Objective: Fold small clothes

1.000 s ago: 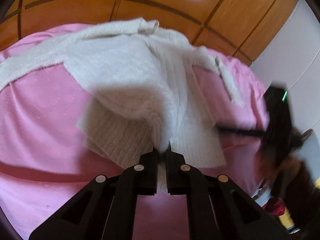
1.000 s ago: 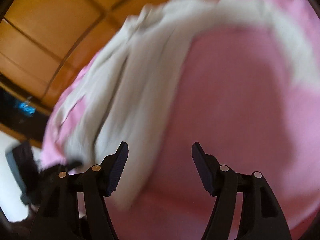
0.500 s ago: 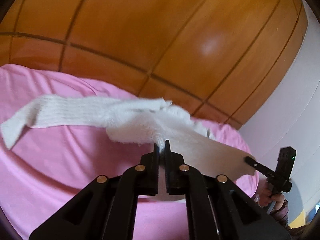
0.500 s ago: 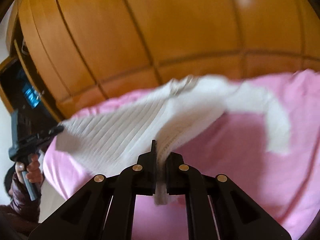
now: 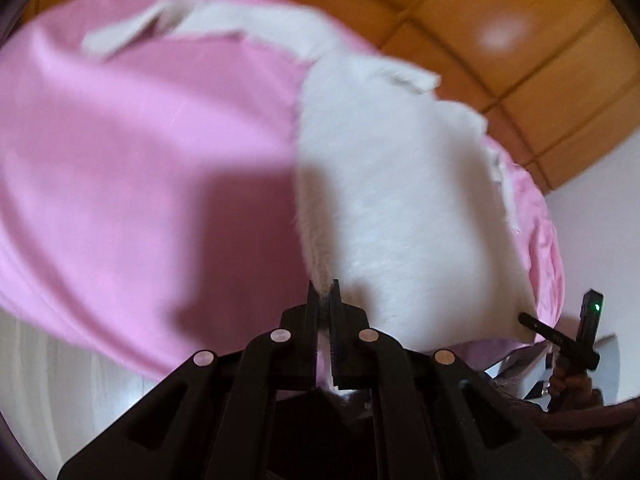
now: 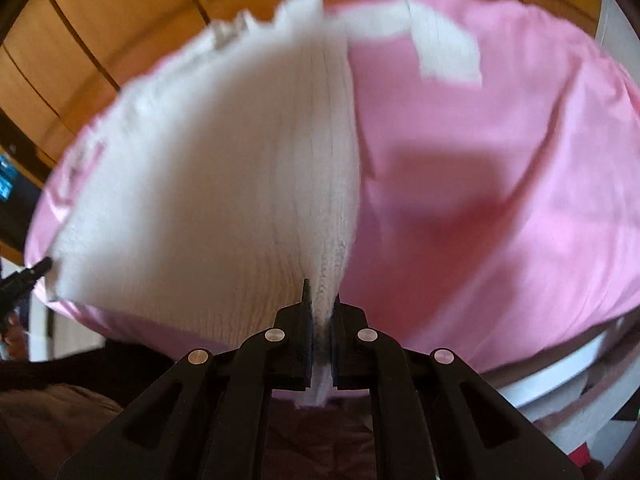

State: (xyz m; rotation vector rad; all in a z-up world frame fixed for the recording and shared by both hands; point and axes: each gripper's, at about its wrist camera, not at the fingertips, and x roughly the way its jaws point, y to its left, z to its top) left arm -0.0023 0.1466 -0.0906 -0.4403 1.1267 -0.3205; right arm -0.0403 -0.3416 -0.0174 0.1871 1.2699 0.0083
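Left gripper (image 5: 324, 286): we see it clamped on the white knit garment (image 5: 400, 200).
Right gripper (image 6: 320, 300): clamped on that garment's other near corner.
Pink sheet (image 5: 140, 140): under the garment.
Writing: we read none.

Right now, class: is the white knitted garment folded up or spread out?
Spread out: the white knitted garment stretches flat between both grippers, left gripper and right gripper, over the pink sheet.

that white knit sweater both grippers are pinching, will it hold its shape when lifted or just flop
Likely floppy: the white sweater bunches into a thin fold where the right gripper pinches it, and a sleeve trails on the pink sheet. Probably light, since the left gripper holds it by an edge only. The fuzzy ribbed knit should not slip easily.
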